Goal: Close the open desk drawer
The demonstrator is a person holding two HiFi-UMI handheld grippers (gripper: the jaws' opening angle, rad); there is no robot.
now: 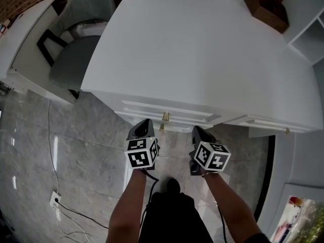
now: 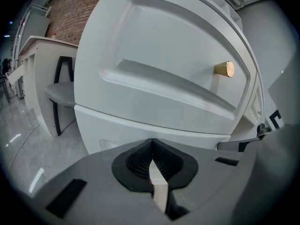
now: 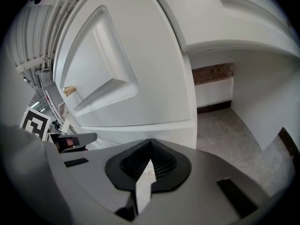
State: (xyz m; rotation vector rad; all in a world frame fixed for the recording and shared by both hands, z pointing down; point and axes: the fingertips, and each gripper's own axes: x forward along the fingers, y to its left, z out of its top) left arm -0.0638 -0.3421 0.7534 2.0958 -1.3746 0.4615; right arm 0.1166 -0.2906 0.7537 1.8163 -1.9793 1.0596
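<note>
Nearest the camera, the person's two bare forearms reached forward and down side by side from the bottom of the head view, each hand hidden behind a marker cube. The left gripper and the right gripper were held level with each other and a little apart, both aimed at the front of the white desk. In the left gripper view the left gripper had its jaws brought together to a point with nothing between them. The right gripper view showed the same of the right gripper, pressed together and empty. Just ahead of both tips stood the drawer, its panelled white front set forward of the tabletop edge above it, so that it hung over the grey tiled floor. The tips were very near the lower edge of that front, but contact could not be made out. The drawer's brass knob sat between the two grippers in the head view. It showed to the right of the left gripper's line and to the left of the right gripper's line. Beyond the drawer lay the wide white tabletop, with a brown box near its far right corner. A grey chair stood by the desk's left side. On the floor to the left a white cable ran to a socket strip.
</note>
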